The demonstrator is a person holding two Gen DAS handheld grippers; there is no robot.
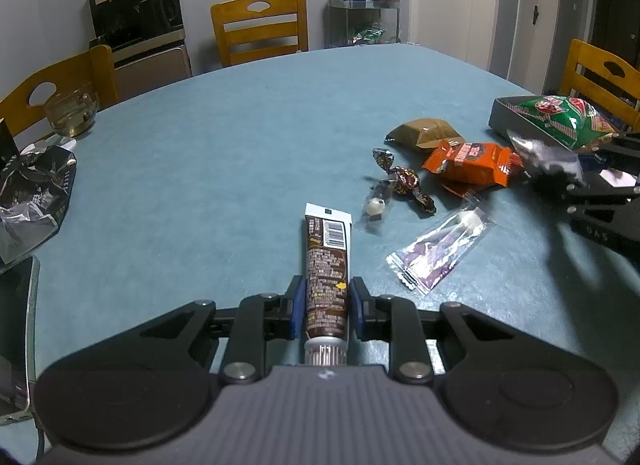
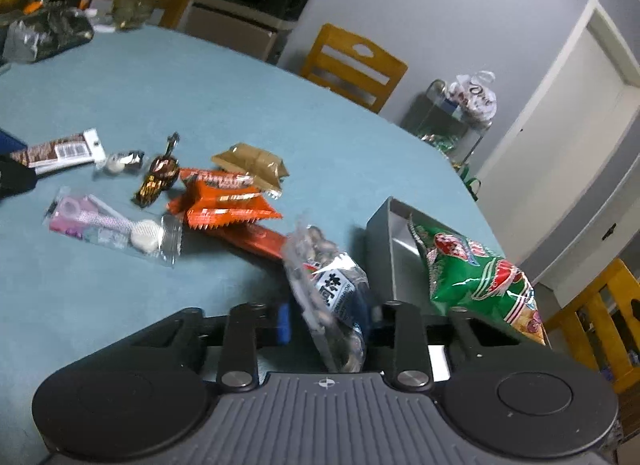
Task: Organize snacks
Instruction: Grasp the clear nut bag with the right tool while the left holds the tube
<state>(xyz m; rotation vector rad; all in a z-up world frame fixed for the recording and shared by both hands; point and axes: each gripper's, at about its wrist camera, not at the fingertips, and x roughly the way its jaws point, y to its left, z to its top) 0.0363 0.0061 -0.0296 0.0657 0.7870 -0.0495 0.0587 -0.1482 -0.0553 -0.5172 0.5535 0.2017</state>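
My left gripper (image 1: pixel 326 297) is shut on a brown chocolate tube (image 1: pixel 326 265) that lies flat on the blue table; the tube also shows in the right wrist view (image 2: pixel 60 152). My right gripper (image 2: pixel 328 317) is shut on a clear packet of nuts (image 2: pixel 330 293), held above the table just left of the grey box (image 2: pixel 380 233). A green snack bag (image 2: pixel 476 277) lies in the box. Orange packets (image 2: pixel 224 201), a tan pouch (image 2: pixel 252 163), wrapped candies (image 2: pixel 158 179) and a clear purple packet (image 2: pixel 112 227) lie loose between the grippers.
A crumpled black bag (image 1: pixel 34 193) and a glass bowl (image 1: pixel 72 113) stand at the table's far left. A phone or tablet (image 1: pixel 16 329) lies near the left edge. Wooden chairs (image 1: pixel 260 27) surround the table.
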